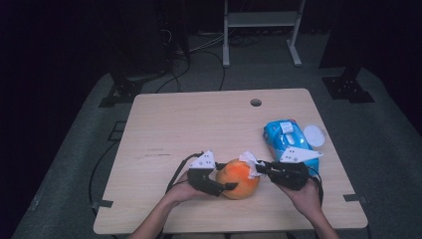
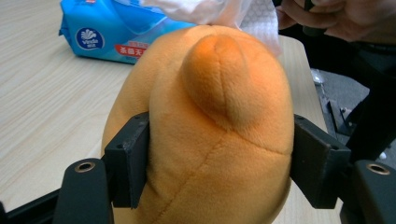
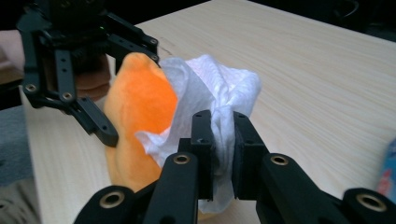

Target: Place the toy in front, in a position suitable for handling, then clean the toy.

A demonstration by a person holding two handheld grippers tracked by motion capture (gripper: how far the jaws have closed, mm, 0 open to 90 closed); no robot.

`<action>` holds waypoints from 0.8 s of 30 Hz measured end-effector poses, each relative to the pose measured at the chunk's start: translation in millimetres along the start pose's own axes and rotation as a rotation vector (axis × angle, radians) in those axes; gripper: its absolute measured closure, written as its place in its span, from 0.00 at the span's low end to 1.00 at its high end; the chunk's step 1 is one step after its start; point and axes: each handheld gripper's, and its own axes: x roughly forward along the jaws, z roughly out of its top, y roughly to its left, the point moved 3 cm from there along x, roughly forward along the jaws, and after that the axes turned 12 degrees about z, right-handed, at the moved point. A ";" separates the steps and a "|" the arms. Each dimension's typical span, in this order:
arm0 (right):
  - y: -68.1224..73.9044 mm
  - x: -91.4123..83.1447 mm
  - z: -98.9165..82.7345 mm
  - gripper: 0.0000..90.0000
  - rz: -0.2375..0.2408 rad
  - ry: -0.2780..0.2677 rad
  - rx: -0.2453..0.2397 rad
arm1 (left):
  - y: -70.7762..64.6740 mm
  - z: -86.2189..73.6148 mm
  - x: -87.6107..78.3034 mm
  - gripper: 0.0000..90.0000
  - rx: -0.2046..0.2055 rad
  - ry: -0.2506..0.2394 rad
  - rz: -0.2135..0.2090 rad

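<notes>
"Vinda" is printed on the blue wipes pack [image 2: 109,32] beyond the left hand-held gripper [image 2: 219,163], which is clamped on the orange plush toy [image 2: 210,130]. A white wipe [image 3: 219,93] is pinched by the right hand-held gripper [image 3: 224,140] and laid against the toy. Bare tabletop [image 1: 199,124] is left beyond both.

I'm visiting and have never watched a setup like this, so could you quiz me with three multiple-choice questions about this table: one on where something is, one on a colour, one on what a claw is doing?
1. Where does the blue wipes pack lie?
A. right of the toy
B. left of the toy
C. on the floor

2. What colour is the plush toy?
A. green
B. orange
C. purple

3. What is the right claw doing?
A. standing open
B. pinching a white wipe
C. holding the pack

Answers:
1 A: the blue wipes pack sits right of the plush toy.
2 B: its fur is orange.
3 B: the right claw is shut on the white wipe.
</notes>
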 end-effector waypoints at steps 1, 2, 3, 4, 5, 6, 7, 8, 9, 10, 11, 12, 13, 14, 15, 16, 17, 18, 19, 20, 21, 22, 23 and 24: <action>0.9 1.5 1.6 0.90 0.010 0.003 0.000 | -0.4 -0.1 -0.1 0.33 0.003 -0.001 0.002; 2.3 3.8 3.5 0.90 0.015 0.007 -0.007 | -0.8 0.0 -0.4 0.33 0.004 0.001 0.004; 3.2 6.0 5.3 0.90 0.023 0.010 -0.009 | -1.1 -0.1 -0.6 0.33 0.012 0.003 0.005; 4.4 7.9 7.2 0.90 0.033 0.012 -0.008 | -2.2 0.1 -0.6 0.33 0.016 0.006 0.007; 5.8 9.8 9.1 0.90 0.042 0.010 -0.012 | -4.6 0.8 0.0 0.33 0.030 0.008 0.006; 8.3 12.4 11.8 0.90 0.058 0.007 -0.018 | -5.7 1.0 0.3 0.33 0.038 0.010 0.006; 9.3 13.6 13.1 0.90 0.065 0.005 -0.023 | -8.5 1.6 1.2 0.33 0.056 0.015 0.006; 13.0 16.4 16.1 0.90 0.080 0.006 -0.025 | -10.7 1.9 2.3 0.33 0.066 0.015 0.006; 15.8 18.8 18.6 0.90 0.090 0.008 -0.034 | -12.6 2.1 3.1 0.33 0.077 0.017 0.004; 18.5 21.4 21.2 0.90 0.097 0.007 -0.038 | -13.6 2.2 3.4 0.33 0.085 0.018 0.004; 20.0 23.2 22.9 0.90 0.103 0.008 -0.044 | -14.8 2.5 4.0 0.33 0.096 0.018 0.002; 22.2 26.2 25.5 0.89 0.109 0.012 -0.052 | -15.2 2.5 4.1 0.33 0.098 0.017 0.003; 22.9 27.8 26.5 0.90 0.108 0.018 -0.058 | -15.3 2.3 4.1 0.33 0.097 0.017 0.003; 23.3 29.7 27.6 0.90 0.105 0.025 -0.064 | -14.8 1.8 3.6 0.32 0.092 0.017 0.000; 22.9 30.1 27.7 0.90 0.105 0.028 -0.066 | -14.4 1.5 3.4 0.32 0.088 0.016 -0.001; 22.0 29.5 27.6 0.90 0.105 0.030 -0.065 | -14.2 1.1 3.6 0.32 0.086 0.011 -0.004; 20.4 28.2 27.4 0.90 0.106 0.028 -0.060 | -14.4 1.2 3.8 0.32 0.088 0.010 -0.005; 18.5 26.5 26.8 0.90 0.107 0.030 -0.054 | -15.0 1.4 4.0 0.32 0.090 0.011 -0.004; 16.6 25.3 26.0 0.89 0.106 0.033 -0.050 | -15.9 1.6 4.5 0.32 0.096 0.011 -0.004; 13.4 22.9 24.4 0.89 0.101 0.038 -0.044 | -16.5 1.5 4.7 0.32 0.096 0.010 -0.005; 11.5 21.4 23.3 0.89 0.098 0.038 -0.037 | -16.7 1.4 4.8 0.32 0.099 0.009 -0.007; 9.0 19.5 21.4 0.89 0.092 0.040 -0.030 | -16.6 1.2 4.7 0.32 0.102 0.009 -0.008; 6.9 18.1 19.6 0.89 0.081 0.044 -0.028 | -16.6 0.9 4.4 0.32 0.101 0.008 -0.010; 4.0 15.9 16.9 0.89 0.069 0.048 -0.021 | -16.5 0.5 4.2 0.33 0.103 0.006 -0.013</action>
